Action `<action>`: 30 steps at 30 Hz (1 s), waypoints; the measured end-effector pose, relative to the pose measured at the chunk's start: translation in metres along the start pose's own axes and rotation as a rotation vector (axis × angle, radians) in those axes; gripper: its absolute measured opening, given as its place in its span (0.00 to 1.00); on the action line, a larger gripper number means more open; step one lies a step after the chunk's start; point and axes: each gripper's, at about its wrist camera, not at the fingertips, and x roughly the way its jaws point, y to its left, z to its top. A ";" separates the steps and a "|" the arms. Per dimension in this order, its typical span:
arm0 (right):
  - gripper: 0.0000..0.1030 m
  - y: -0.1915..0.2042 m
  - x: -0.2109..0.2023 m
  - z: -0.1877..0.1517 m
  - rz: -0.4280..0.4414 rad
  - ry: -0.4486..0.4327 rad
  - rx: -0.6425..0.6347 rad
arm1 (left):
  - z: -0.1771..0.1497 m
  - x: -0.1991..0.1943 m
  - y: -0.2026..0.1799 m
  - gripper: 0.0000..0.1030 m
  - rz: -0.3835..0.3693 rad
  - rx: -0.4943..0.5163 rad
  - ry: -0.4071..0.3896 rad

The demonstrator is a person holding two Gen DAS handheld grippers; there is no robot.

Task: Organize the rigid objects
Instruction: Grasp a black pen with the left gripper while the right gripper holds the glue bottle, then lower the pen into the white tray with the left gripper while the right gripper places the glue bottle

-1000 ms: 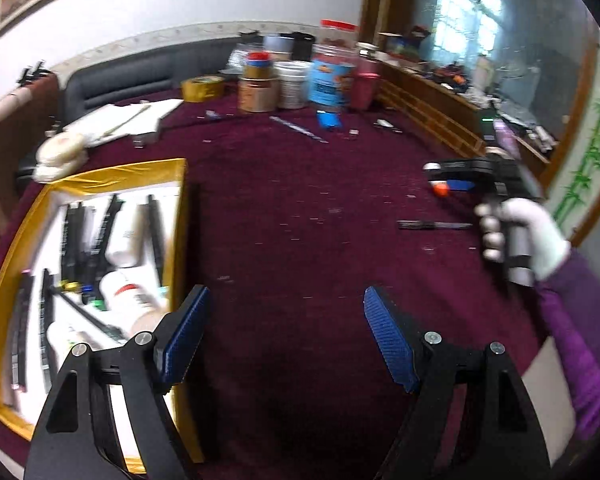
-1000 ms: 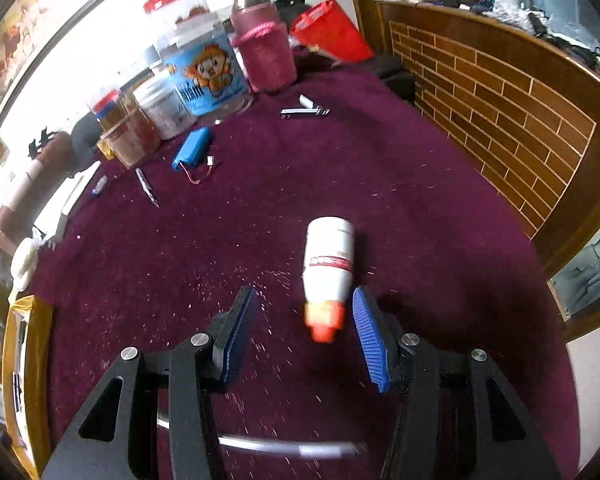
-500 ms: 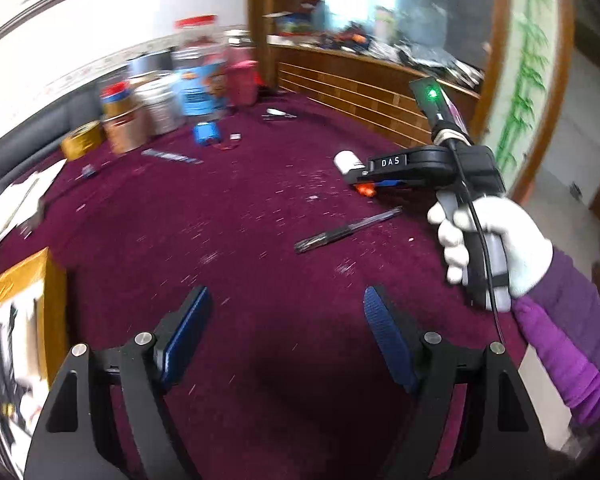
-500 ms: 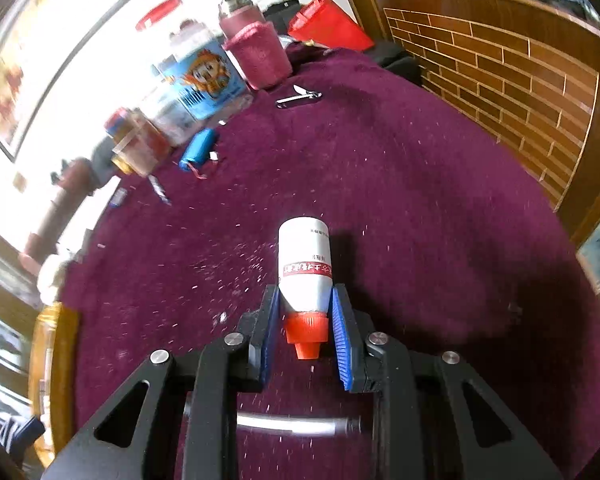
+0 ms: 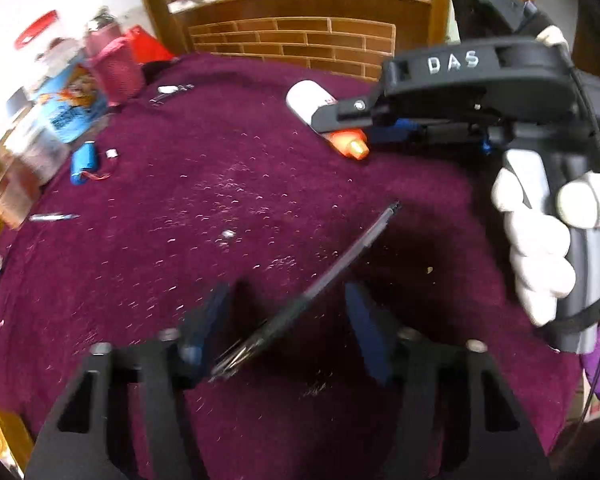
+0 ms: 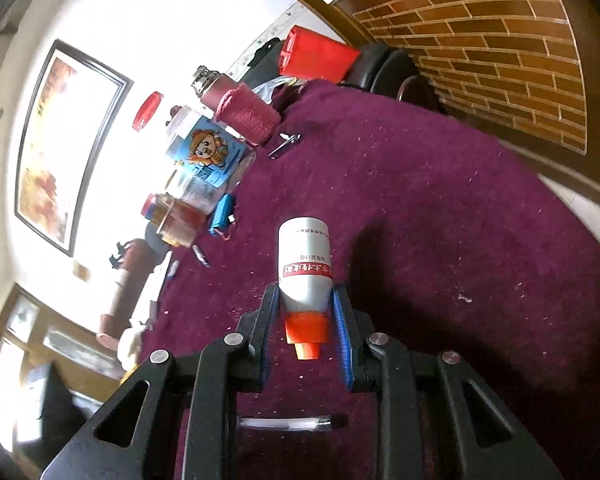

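Bare maroon desk (image 5: pixel 188 184) lies open ahead of me; jars (image 6: pixel 204 160) crowd its far edge, brick-patterned wall (image 6: pixel 500 52) behind.

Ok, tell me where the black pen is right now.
In the left wrist view the black pen lies slantwise on the maroon tablecloth, running between the left gripper pads, below the white glue bottle held in the right gripper.
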 end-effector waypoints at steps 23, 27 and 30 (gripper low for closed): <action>0.22 0.006 0.001 -0.004 0.026 0.005 -0.043 | -0.037 -0.047 0.014 0.06 -0.162 -0.268 -0.117; 0.22 0.009 0.002 -0.006 0.010 0.008 -0.066 | -0.070 -0.087 0.042 0.06 -0.211 -0.410 -0.202; 0.22 0.011 0.004 -0.007 -0.005 0.010 -0.079 | -0.102 -0.122 0.069 0.06 -0.219 -0.528 -0.274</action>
